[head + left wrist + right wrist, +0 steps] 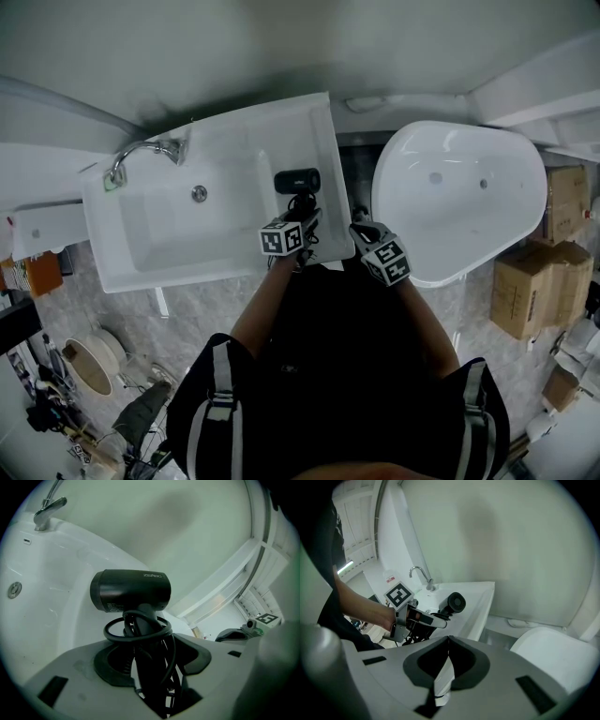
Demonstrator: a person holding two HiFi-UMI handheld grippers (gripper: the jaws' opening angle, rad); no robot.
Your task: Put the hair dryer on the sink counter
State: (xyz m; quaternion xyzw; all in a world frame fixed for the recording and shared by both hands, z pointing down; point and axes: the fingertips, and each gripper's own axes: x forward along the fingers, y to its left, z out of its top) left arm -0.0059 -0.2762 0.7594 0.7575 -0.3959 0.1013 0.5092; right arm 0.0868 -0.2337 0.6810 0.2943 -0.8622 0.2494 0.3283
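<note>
The left tongs (149,670) clamp the handle and looped cord of the hair dryer (131,590), which is poised over the tabletop (319,141) right of the basin (178,220). This looks like the placing step. The next move calls for lowering and releasing. The right tongs (446,640), pressed together, hold nothing.

In the left gripper view, the lower handle of the hair dryer (131,590) and its cord (138,629) are hidden between the jaws of the left hand-held gripper (149,667). The print on the label (115,606) is too small to be read. The faucet (47,509) is cut off by the top edge. Contact with the counter (321,131) cannot be judged.
</note>
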